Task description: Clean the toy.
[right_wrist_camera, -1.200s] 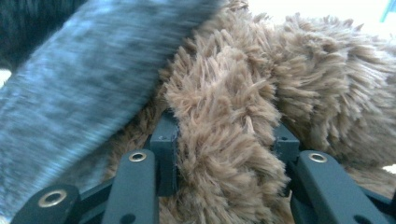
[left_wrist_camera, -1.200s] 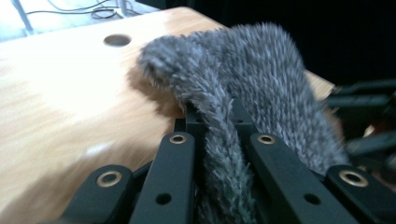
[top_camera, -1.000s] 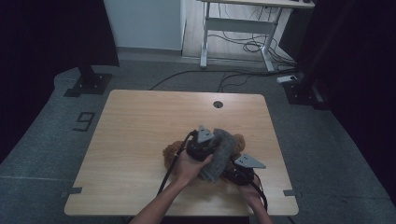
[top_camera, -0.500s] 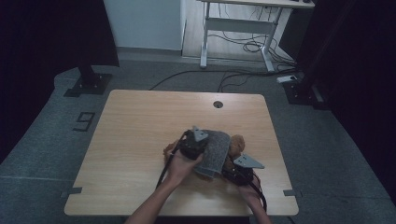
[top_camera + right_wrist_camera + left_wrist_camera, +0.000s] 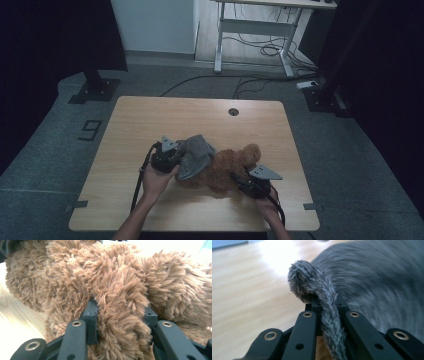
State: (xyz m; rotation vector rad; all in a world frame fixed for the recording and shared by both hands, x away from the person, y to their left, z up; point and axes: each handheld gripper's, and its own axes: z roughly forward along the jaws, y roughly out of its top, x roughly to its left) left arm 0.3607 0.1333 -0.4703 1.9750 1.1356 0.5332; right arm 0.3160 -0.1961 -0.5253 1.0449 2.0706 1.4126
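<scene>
A: What's different from a second ago?

B: The left gripper (image 5: 167, 156) has slid toward the left of the high view, and the grey cloth (image 5: 196, 154) has gone with it. Earlier the cloth sat over the middle of the brown plush toy (image 5: 231, 166); now it's drawn to the toy's left end, so most of the brown body lies bare at the centre-right of the frame.

A: So the cloth is coming off?

B: That's my reading: it looks like a small garment or cover being pulled off the toy. One edge is still draped on the toy's left part, so the pull isn't finished.

A: How are the jaws?

B: In the left gripper view the left jaws are pinched tight on a twisted strip of the grey cloth (image 5: 325, 298), with the rest of the fabric blurred across the upper right. In the right gripper view the right gripper's (image 5: 120, 315) jaws are clamped, part-way apart, around a thick tuft of the plush toy (image 5: 117, 290), fur bulging between them; they've just been closing a little further.

A: And the hands?

B: The left hand (image 5: 157, 180) comes up from the bottom of the high view, forearm angled up, gripper low over the bench (image 5: 150, 117). The right gripper (image 5: 252, 182) sits at the lower right, holding the toy down against the wood and not shifting.
</scene>
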